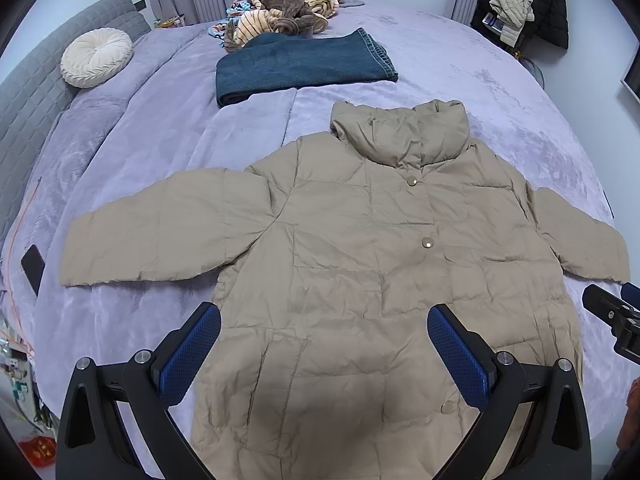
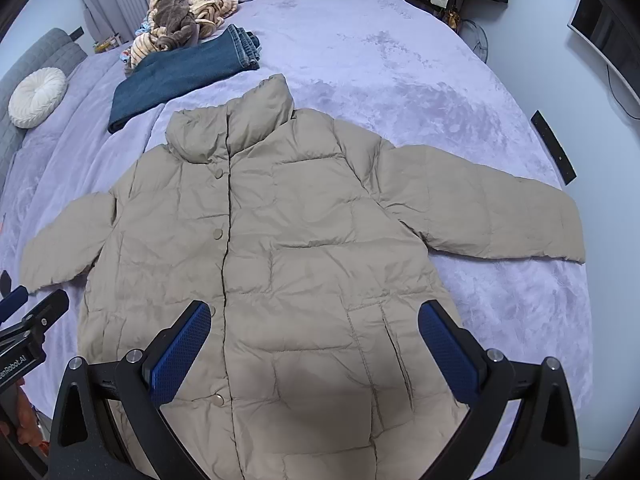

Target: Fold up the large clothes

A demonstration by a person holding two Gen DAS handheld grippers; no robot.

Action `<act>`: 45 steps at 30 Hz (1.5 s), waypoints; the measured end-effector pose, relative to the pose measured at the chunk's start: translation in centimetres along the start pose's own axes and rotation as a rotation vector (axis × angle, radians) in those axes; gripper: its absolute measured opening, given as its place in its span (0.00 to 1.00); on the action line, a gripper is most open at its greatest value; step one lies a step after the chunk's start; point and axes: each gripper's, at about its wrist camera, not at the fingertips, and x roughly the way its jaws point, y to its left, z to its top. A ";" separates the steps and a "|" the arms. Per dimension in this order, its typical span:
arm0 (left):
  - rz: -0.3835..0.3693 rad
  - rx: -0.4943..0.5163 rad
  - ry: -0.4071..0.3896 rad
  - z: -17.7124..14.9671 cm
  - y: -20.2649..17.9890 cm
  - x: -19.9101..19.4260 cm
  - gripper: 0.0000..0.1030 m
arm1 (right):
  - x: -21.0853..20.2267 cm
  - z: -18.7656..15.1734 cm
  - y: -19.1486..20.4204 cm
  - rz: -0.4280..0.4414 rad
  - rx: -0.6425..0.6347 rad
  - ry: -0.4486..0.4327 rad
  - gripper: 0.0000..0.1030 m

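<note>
A beige puffer jacket [image 1: 360,248] lies flat and face up on the purple bed cover [image 1: 500,80], buttoned, collar pointing away, both sleeves spread out to the sides. It also shows in the right wrist view [image 2: 288,240]. My left gripper [image 1: 324,344] is open and empty, held above the jacket's lower left part. My right gripper [image 2: 314,340] is open and empty, held above the jacket's lower right part near a pocket. The right gripper's tip shows at the left wrist view's right edge [image 1: 612,312].
Folded dark blue jeans [image 1: 296,66] lie beyond the collar. A pile of striped and brown clothes [image 1: 288,8] sits at the far side. A round white cushion [image 1: 96,58] rests by the grey headboard [image 1: 36,96]. A black phone [image 1: 33,268] lies at the left.
</note>
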 end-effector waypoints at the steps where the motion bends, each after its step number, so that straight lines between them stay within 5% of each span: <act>1: 0.000 0.001 0.000 0.0 0.0 0.0 1.00 | 0.0 0.0 0.0 -0.001 0.001 -0.001 1.00; 45: 0.014 -0.007 -0.006 0.1 0.5 -0.3 1.00 | -0.4 0.3 0.2 -0.001 -0.004 -0.011 1.00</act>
